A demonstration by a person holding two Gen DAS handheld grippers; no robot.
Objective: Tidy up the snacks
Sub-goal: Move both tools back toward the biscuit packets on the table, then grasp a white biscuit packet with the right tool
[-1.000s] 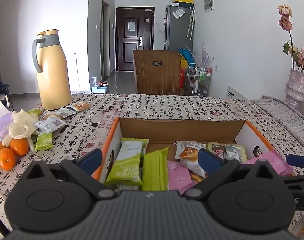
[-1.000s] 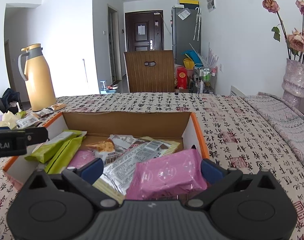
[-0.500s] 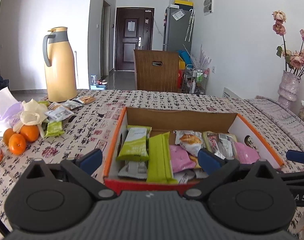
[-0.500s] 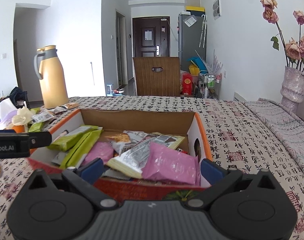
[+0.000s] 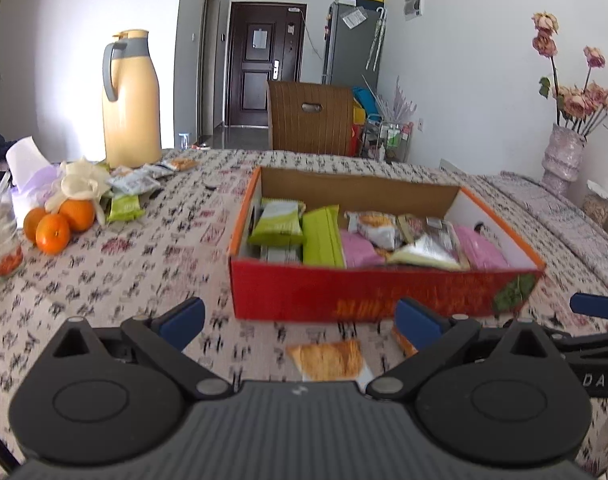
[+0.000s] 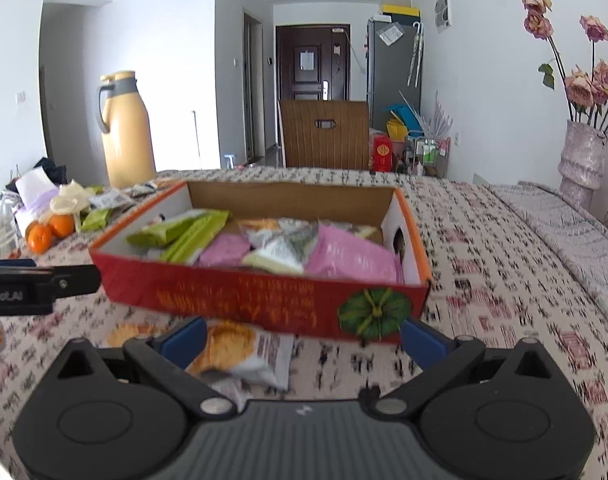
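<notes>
Right in front of both wide-open, empty hand-held grippers, left hand-held gripper (image 5: 299, 316) and right hand-held gripper (image 6: 304, 338), loose snack packets (image 6: 239, 354) could get shoved under the snack box (image 6: 263, 292) tbh.

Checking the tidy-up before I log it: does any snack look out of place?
Yes. Orange-printed snack packets lie on the tablecloth in front of the red box, outside it. More packets sit loose by the thermos and oranges.

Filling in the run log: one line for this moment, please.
left claw: open, empty | right claw: open, empty | snack box: filled | packets: loose in front of box
</notes>
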